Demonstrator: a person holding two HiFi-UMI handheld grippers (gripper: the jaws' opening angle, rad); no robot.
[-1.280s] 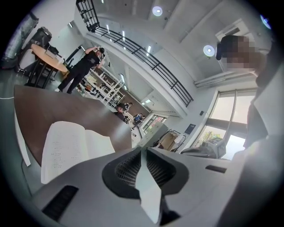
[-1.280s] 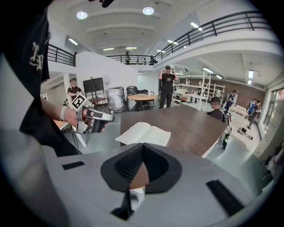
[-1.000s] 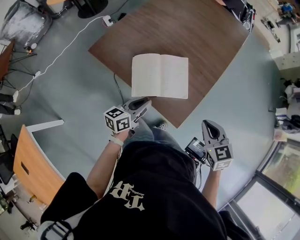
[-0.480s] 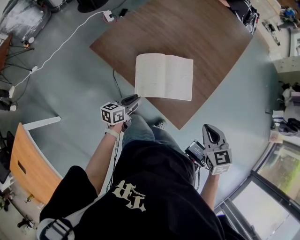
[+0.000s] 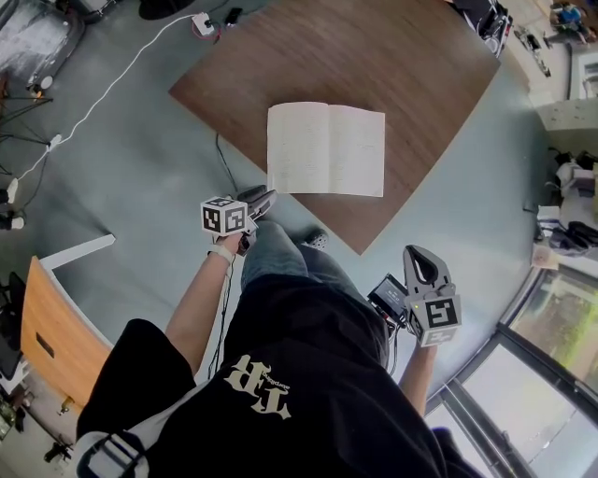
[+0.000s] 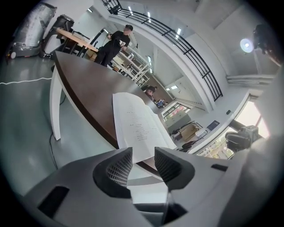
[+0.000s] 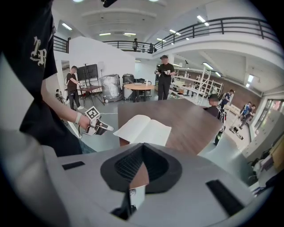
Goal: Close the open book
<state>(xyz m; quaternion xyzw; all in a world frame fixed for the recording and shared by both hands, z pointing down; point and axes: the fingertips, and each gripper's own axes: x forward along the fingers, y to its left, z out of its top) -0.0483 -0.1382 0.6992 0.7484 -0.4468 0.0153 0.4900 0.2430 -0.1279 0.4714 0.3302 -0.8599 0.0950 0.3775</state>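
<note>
The open book (image 5: 325,149) lies flat with its pale pages up, near the front corner of the brown table (image 5: 392,56). My left gripper (image 5: 267,197) hangs just off the table's near edge, below the book's left page. In the left gripper view its jaws are opening, with nothing between them, and the left gripper (image 6: 143,160) points at the book (image 6: 137,126) from low down. My right gripper (image 5: 419,254) is held beside the person's hip, well clear of the table. In the right gripper view the right gripper (image 7: 142,148) is shut and empty, and the book (image 7: 144,130) lies ahead of it.
A white cable (image 5: 103,93) runs over the grey floor to a power strip (image 5: 202,22). A wooden desk (image 5: 47,327) stands at the lower left. A black device (image 5: 388,297) hangs at the person's hip. Several people stand beyond the table (image 7: 195,119).
My left gripper has sunk lower beside the table's near edge, and its jaws stand wider apart. The right gripper has hardly moved.
</note>
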